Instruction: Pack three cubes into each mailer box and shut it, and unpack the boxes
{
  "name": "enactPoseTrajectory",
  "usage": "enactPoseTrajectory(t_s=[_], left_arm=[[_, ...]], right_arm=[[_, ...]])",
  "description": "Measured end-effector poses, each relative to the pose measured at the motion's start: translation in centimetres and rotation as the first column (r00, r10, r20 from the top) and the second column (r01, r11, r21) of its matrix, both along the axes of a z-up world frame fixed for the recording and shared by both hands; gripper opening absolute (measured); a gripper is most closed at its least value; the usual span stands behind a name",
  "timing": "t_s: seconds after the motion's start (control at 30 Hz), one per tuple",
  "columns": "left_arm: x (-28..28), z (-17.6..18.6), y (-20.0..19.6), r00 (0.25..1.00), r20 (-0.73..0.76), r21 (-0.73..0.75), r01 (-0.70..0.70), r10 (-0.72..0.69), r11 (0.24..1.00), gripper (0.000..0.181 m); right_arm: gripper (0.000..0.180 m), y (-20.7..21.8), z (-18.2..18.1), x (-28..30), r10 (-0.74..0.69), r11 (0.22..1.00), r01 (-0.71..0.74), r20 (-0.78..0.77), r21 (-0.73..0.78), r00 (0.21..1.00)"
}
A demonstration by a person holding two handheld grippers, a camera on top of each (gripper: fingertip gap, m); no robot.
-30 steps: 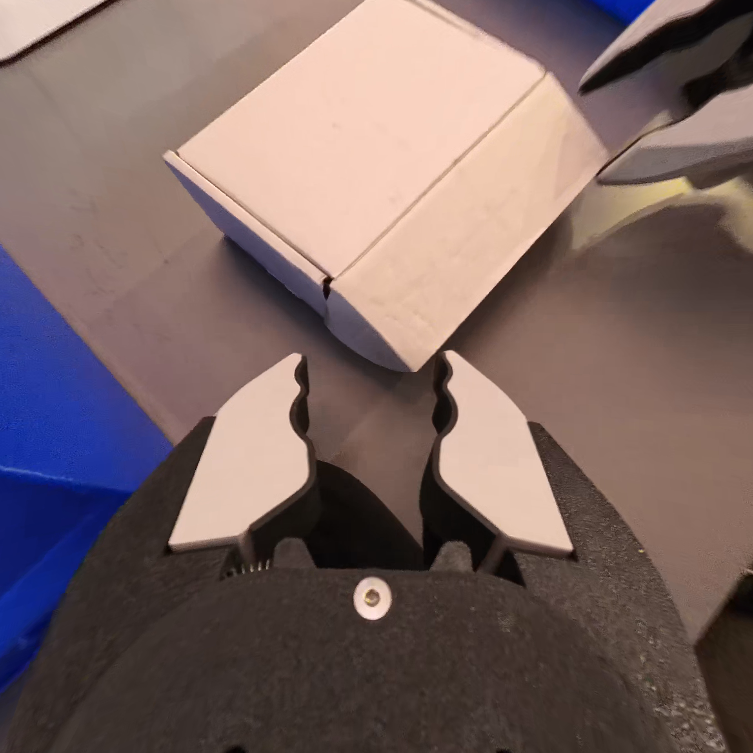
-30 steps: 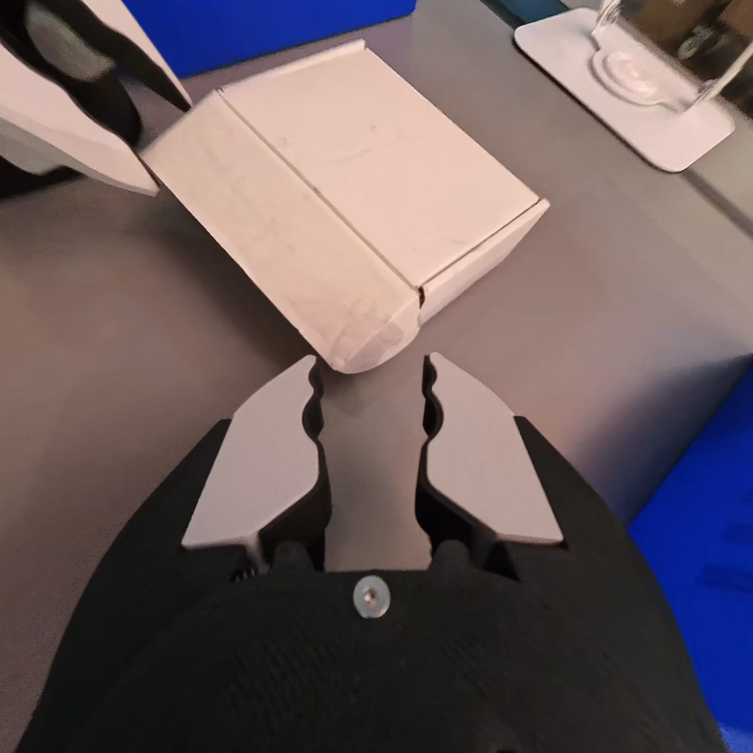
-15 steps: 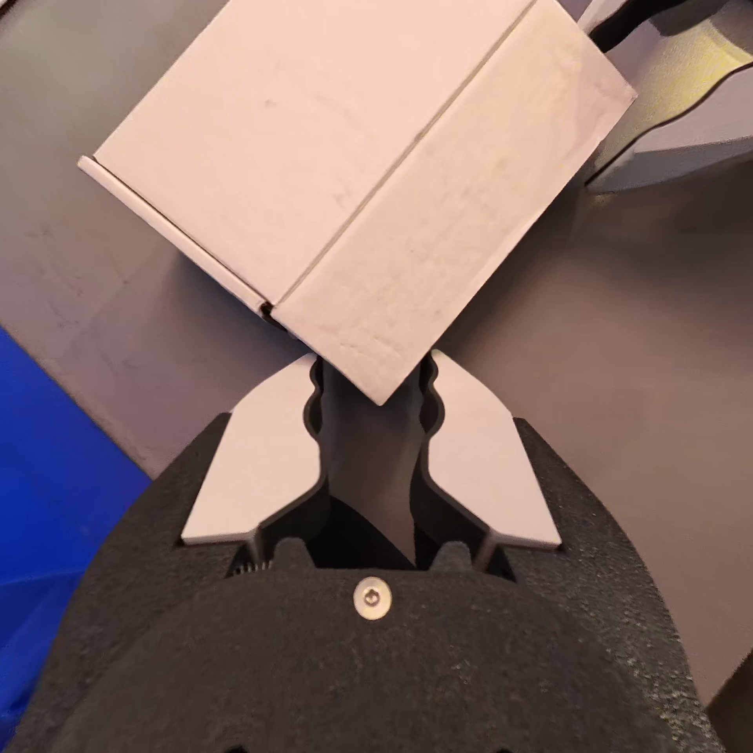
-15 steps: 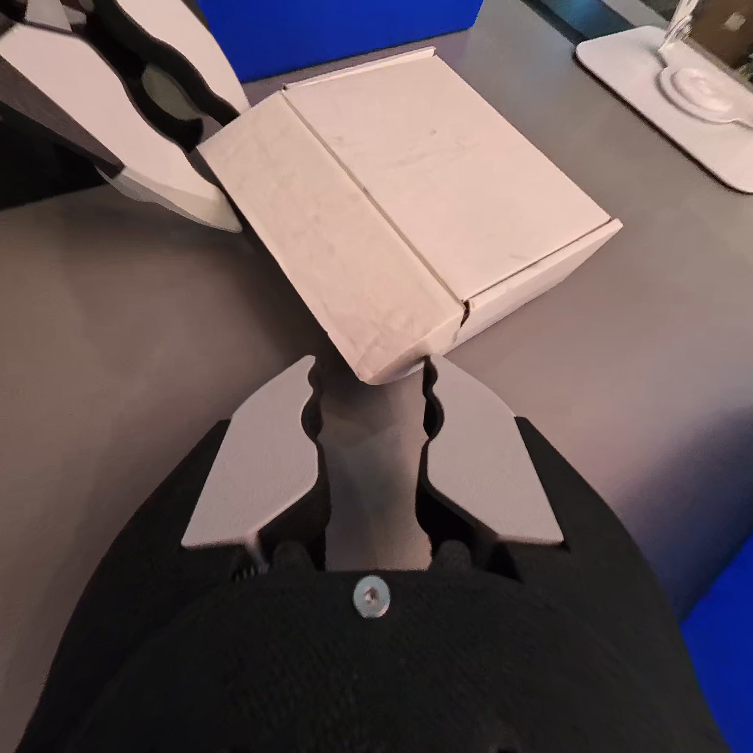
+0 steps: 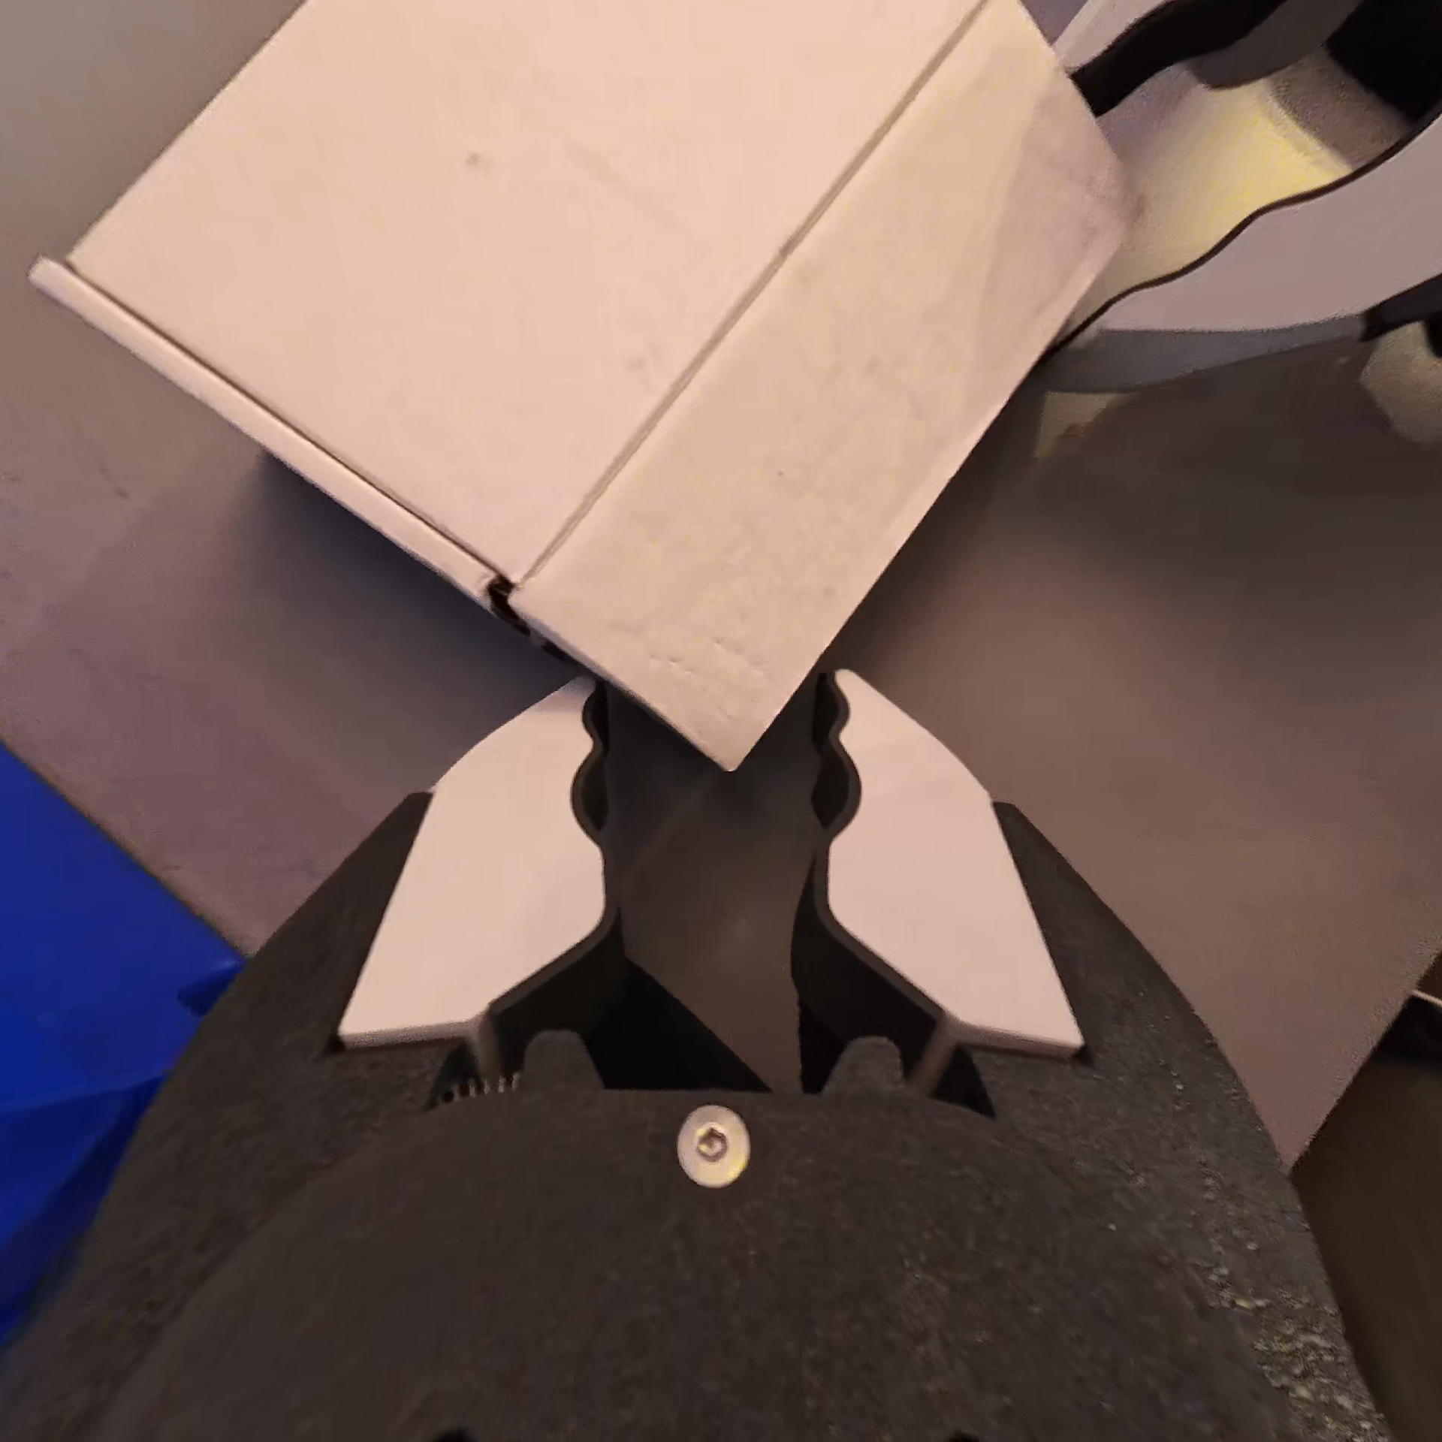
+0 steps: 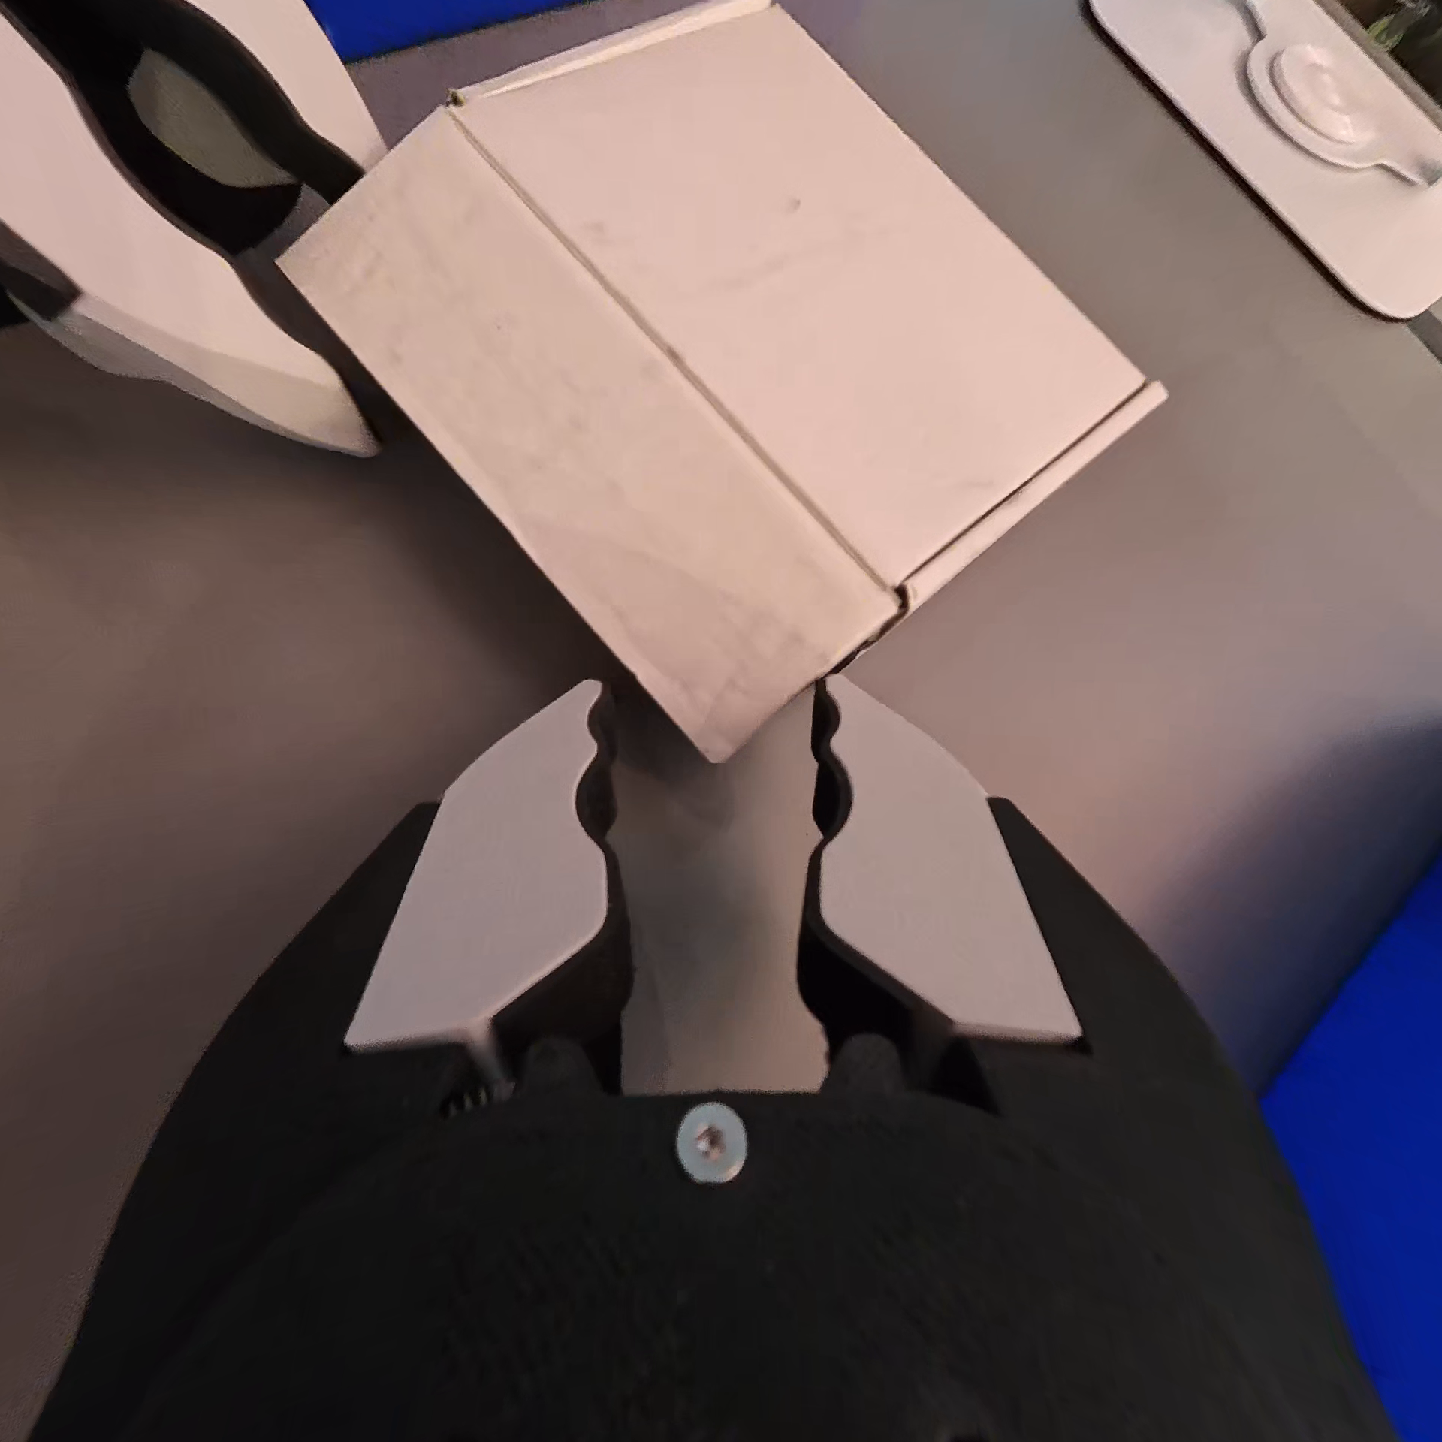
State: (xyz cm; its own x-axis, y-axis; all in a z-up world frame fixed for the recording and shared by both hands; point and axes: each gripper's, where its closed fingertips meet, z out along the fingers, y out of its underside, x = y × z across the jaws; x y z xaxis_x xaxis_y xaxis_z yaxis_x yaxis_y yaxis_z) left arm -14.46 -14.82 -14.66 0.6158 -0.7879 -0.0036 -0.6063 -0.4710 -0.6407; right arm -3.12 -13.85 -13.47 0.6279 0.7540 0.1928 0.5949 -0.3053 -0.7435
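Closed mailer box [image 5: 546,312] sits cornerwise between both parted, empty hand-held grippers [image 5: 710,726] [image 6: 710,726].

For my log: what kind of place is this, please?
Probably an indoor workbench for packing trials: a plain grey table, a closed white mailer box, a white stand base and blue bins.

Saw grey table [image 6: 195,624]. White box [image 6: 780,335] sat closed on it, mid-table. White tray [image 6: 1217,133] lay at far right corner, apart from box.
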Motion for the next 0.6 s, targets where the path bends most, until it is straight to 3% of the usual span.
enactPoseTrajectory(t_s=[0.03, 0.17, 0.33, 0.6], left_arm=[[0.2, 0.1, -0.2, 1.000, 0.025, -0.019, 0.005, -0.004, 1.000, 0.051], [0.8, 0.5, -0.6, 0.991, 0.132, -0.122, 0.023, -0.007, 0.992, 0.063], [0.5, 1.2, -0.4, 0.983, 0.183, -0.126, -0.002, 0.026, 0.992, 0.056], [-0.3, 2.1, -0.3, 0.972, 0.232, -0.114, -0.015, 0.041, 0.993, 0.057]], right_arm=[[0.051, 0.0, 0.0, 0.0, 0.003, 1.000, -0.003, 0.000, 0.003, 1.000], [0.056, 0.1, 0.0, 0.1, 0.023, 1.000, -0.023, -0.008, 0.010, 1.000], [0.057, -0.1, 0.6, 0.5, 0.048, 0.999, -0.047, -0.061, 0.012, 0.997], [0.059, 1.6, 3.8, 2.3, -0.007, 0.996, -0.018, -0.290, -0.083, 0.957]])
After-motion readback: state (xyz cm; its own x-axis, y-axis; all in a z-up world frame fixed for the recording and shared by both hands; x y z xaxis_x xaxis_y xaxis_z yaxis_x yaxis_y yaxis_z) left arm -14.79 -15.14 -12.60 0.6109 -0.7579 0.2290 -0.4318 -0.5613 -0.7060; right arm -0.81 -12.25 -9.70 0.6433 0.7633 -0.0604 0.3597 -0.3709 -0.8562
